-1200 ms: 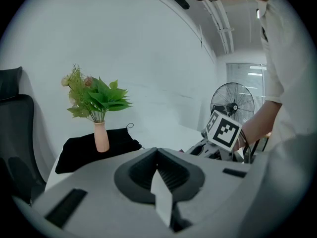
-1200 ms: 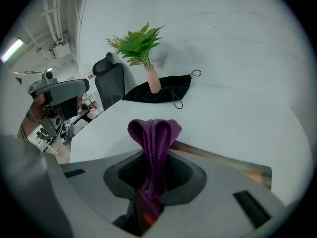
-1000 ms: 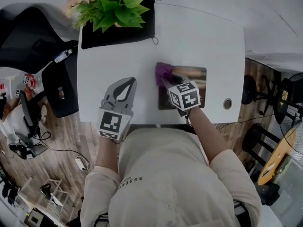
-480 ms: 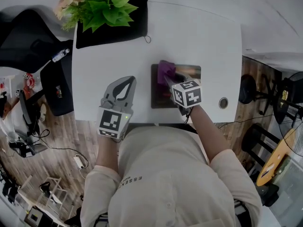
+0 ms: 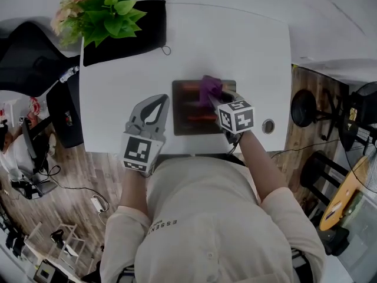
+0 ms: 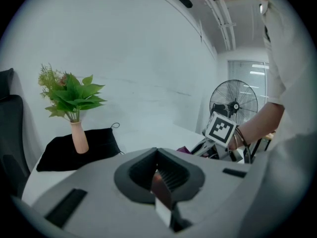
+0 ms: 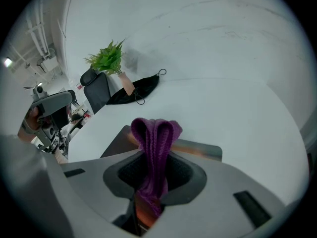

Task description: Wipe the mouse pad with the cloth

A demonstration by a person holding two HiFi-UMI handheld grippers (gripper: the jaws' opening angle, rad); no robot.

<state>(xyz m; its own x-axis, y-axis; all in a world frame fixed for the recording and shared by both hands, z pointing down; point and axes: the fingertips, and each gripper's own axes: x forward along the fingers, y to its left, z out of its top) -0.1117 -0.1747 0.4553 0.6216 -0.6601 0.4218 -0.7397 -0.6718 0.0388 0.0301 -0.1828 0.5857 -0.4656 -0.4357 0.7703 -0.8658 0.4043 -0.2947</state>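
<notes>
The right tongs (image 5: 218,98) are clenched on the purple cloth (image 7: 155,133), which bunches out in a folded loop ahead of the jaws. They are held over the right part of the dark mouse pad (image 5: 185,108), the cloth lying toward the pad's far edge. The right forearm reaches forward from the body across the near edge of the white desk (image 5: 235,40), with the marker cube facing up. The left tongs (image 5: 156,104) are closed on nothing, jaws pressed together, pointing forward just left of the pad, with the left arm close to the body. At the desk's far left corner a green plant (image 5: 106,10) stands on a black mat (image 5: 132,37).
</notes>
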